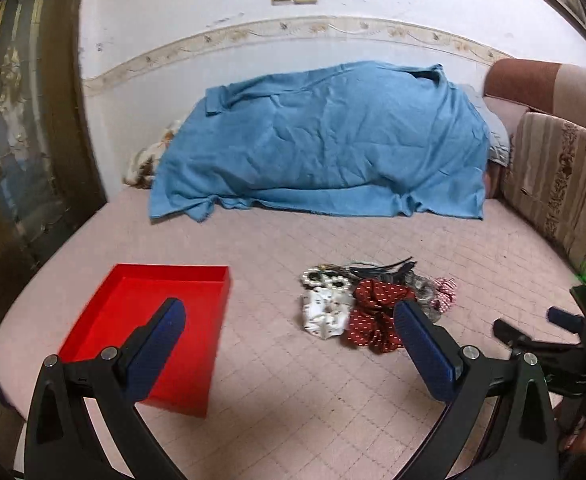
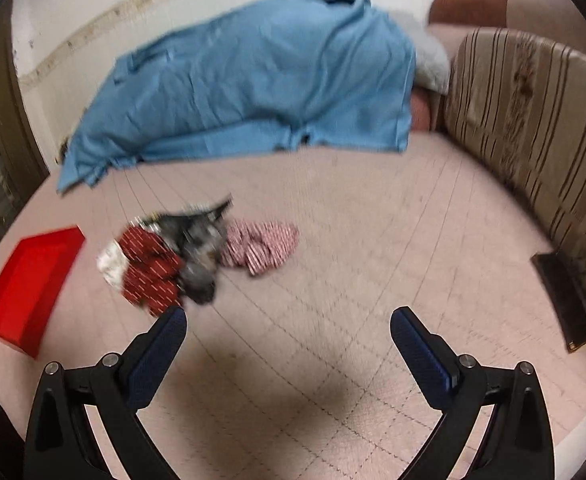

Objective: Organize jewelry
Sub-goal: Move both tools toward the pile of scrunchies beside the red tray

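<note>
A pile of accessories lies on the pink quilted bed: a dark red dotted scrunchie (image 1: 377,312), a white patterned scrunchie (image 1: 325,314), a pearl piece (image 1: 327,278), a clear grey item (image 1: 425,292), a pink striped scrunchie (image 1: 445,292) and black strands (image 1: 385,266). An empty red tray (image 1: 149,332) sits left of the pile. My left gripper (image 1: 291,316) is open and empty, above the bed between tray and pile. My right gripper (image 2: 289,320) is open and empty, near the pile's front right. The right wrist view shows the red scrunchie (image 2: 149,272), the striped scrunchie (image 2: 261,250) and the tray (image 2: 25,288), blurred.
A blue blanket (image 1: 325,140) covers a mound at the back of the bed against the wall. A striped cushion (image 2: 533,120) lines the right side. A dark flat object (image 2: 565,300) lies by the cushion. A dark wooden cabinet (image 1: 21,140) stands left.
</note>
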`<state>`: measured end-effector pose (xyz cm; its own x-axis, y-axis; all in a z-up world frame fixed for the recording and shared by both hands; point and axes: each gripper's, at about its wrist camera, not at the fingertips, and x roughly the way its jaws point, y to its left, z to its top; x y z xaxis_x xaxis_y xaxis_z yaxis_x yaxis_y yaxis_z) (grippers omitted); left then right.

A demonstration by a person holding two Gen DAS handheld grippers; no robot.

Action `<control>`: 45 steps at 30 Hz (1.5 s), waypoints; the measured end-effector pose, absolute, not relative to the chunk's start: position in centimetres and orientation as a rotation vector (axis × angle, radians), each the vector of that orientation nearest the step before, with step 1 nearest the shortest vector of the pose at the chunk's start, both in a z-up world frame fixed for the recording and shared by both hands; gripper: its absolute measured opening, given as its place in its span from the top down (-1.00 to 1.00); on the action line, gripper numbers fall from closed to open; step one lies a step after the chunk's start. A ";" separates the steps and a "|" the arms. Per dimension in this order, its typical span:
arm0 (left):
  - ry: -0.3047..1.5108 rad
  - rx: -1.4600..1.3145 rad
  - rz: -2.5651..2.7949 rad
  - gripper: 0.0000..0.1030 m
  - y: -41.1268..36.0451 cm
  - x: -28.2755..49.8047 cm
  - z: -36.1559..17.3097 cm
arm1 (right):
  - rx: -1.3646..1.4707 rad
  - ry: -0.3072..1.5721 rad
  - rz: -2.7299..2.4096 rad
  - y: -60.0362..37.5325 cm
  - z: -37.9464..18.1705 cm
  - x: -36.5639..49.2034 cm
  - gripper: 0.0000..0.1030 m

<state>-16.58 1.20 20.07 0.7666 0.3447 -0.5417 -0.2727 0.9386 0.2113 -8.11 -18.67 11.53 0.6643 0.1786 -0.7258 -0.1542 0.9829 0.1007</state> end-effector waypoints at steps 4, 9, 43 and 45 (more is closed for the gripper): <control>0.588 0.131 0.351 -1.00 1.8 -18.4 21.0 | 0.038 0.773 0.210 -18.4 13.6 -9.5 -1.00; 0.549 0.103 0.357 -1.00 2.5 -20.3 22.0 | 0.025 0.614 0.195 -17.4 16.5 -12.3 -1.00; 0.684 -0.022 0.321 -1.00 5.1 -21.0 18.7 | 0.035 0.631 0.163 -16.3 15.4 -14.1 -1.00; 0.697 -0.021 0.318 -1.00 5.1 -20.6 18.4 | 0.036 0.643 0.171 -16.2 15.0 -13.9 -1.00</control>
<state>-20.64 5.09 18.40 0.7206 0.2809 -0.6340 -0.2948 0.9516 0.0866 -13.88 -16.17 15.05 0.7865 0.1702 -0.5937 -0.1479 0.9852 0.0865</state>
